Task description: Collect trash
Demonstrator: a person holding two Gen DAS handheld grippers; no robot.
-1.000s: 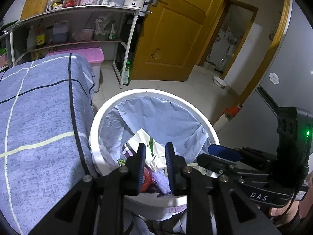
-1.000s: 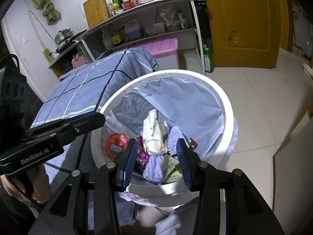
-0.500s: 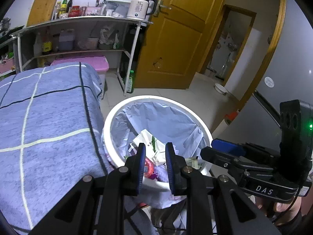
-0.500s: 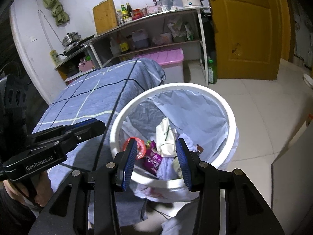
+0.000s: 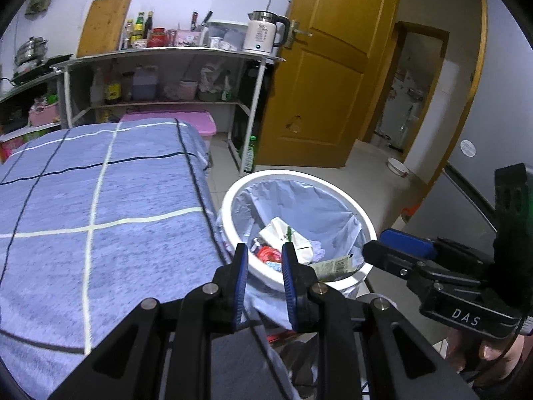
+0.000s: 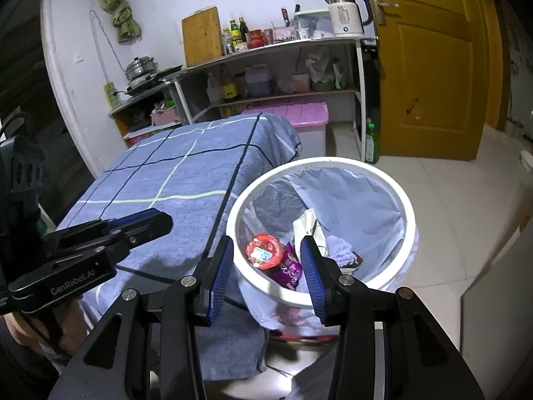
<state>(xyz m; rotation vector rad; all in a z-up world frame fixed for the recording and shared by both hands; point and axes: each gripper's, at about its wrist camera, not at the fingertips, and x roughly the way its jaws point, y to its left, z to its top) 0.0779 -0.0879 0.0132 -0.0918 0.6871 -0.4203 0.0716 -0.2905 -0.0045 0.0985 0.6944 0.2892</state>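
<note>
A white round trash bin [image 5: 230, 200] with a pale blue liner stands on the floor beside the table; it also shows in the right wrist view [image 6: 408, 206]. Inside lie a red cup lid [image 6: 263, 250], a white paper pack [image 5: 278, 231], a purple wrapper [image 6: 288, 271] and lilac cloth [image 6: 339, 248]. My left gripper [image 5: 265, 265] is open and empty, held above the bin's near rim. My right gripper [image 6: 266, 256] is open and empty, above the bin's near side. Each gripper shows in the other's view, the right [image 5: 396, 246] and the left [image 6: 146, 221].
A table under a blue checked cloth [image 5: 100, 206] lies left of the bin. Behind it stand a metal shelf [image 5: 166, 56] with bottles and a kettle [image 5: 263, 35], a pink box [image 5: 173, 120], a green bottle [image 5: 250, 155] and a yellow door [image 5: 326, 76].
Both grippers have pulled up and back from the bin, so it looks smaller and farther. Both stay open and empty. The trash in the bin has not moved.
</note>
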